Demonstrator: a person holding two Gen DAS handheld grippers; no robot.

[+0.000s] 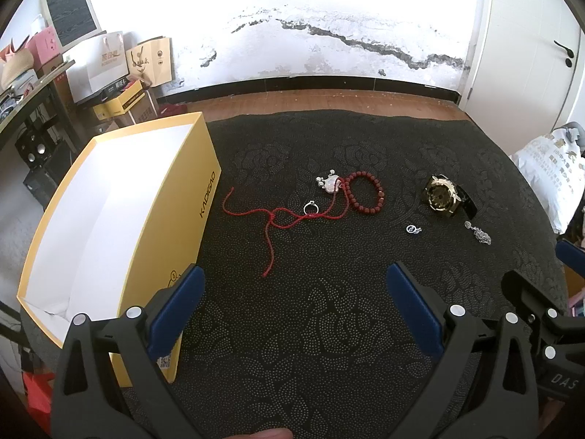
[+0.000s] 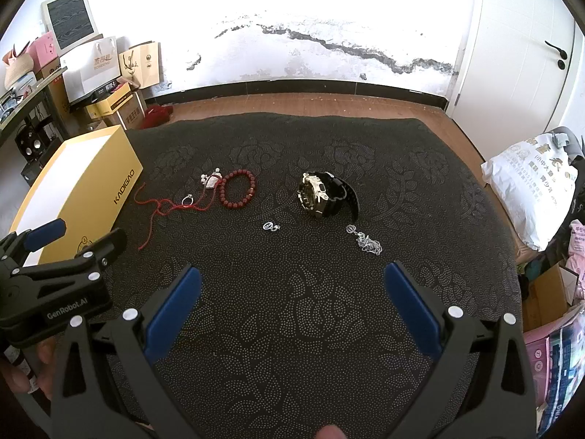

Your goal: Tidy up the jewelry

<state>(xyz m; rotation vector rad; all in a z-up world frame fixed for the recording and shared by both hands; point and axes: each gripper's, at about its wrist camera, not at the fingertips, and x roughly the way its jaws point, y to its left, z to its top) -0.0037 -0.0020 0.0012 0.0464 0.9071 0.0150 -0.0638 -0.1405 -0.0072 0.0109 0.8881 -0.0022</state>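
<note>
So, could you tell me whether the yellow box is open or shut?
Open: the yellow box has no lid on, and its white inside shows. Its bottom is partly hidden.

The surface (image 1: pixel 329 329) was black with a dotted rose pattern. At the left of the frame, the box (image 1: pixel 175 226) was yellow outside and white inside. The cord (image 1: pixel 270 219) and bead bracelet (image 1: pixel 365 192) were red, the watch (image 2: pixel 321 194) black and gold, and the gripper pads (image 2: pixel 172 307) blue.

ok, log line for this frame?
left gripper: open, empty | right gripper: open, empty | jewelry on cloth | yellow box: nothing inside
</note>
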